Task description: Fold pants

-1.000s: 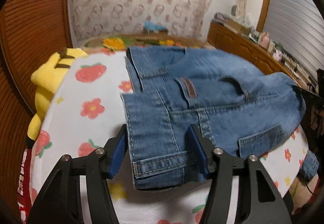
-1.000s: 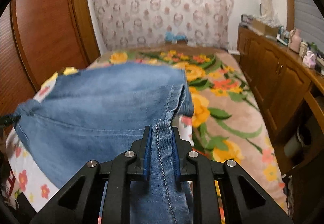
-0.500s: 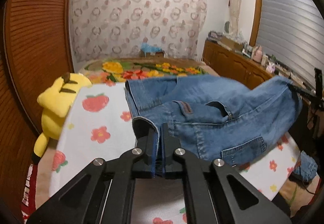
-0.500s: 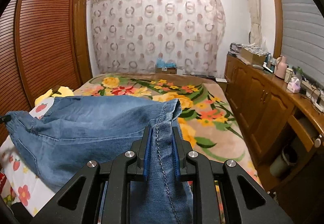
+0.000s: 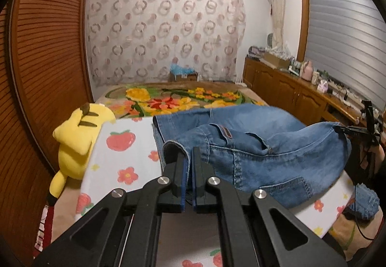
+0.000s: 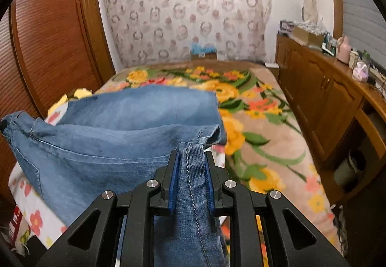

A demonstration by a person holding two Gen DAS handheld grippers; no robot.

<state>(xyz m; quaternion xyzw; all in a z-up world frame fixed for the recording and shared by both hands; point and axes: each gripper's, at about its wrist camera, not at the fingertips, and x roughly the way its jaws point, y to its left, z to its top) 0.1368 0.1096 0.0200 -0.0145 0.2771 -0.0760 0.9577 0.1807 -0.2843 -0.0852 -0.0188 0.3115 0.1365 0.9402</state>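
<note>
The jeans are gripped at both ends now: the left tool is clenched on a rolled denim edge, a waistband corner by the look of it, and the right tool is clamped on a thick seamed strip of the same garment, its blue pads pressed against a stitched double seam. The cloth is held lifted between the two tools, sagging ahead of them over the strawberry-print sheet.

The step in hand is judged to be the lift-and-carry of a fold, with the fold itself not yet laid. What is called for next is likely an even carry of both held ends forward, so that the lifted half is laid over the half resting beyond the tools, edges matched before anything is let go.

The denim is mid-blue, heavy and stiff, with a patch pocket and a brown label seen in front of the left tool. The sheet beneath is thin and smooth. A soft yellow plush toy lies off to the left tool's left, well apart.
</note>
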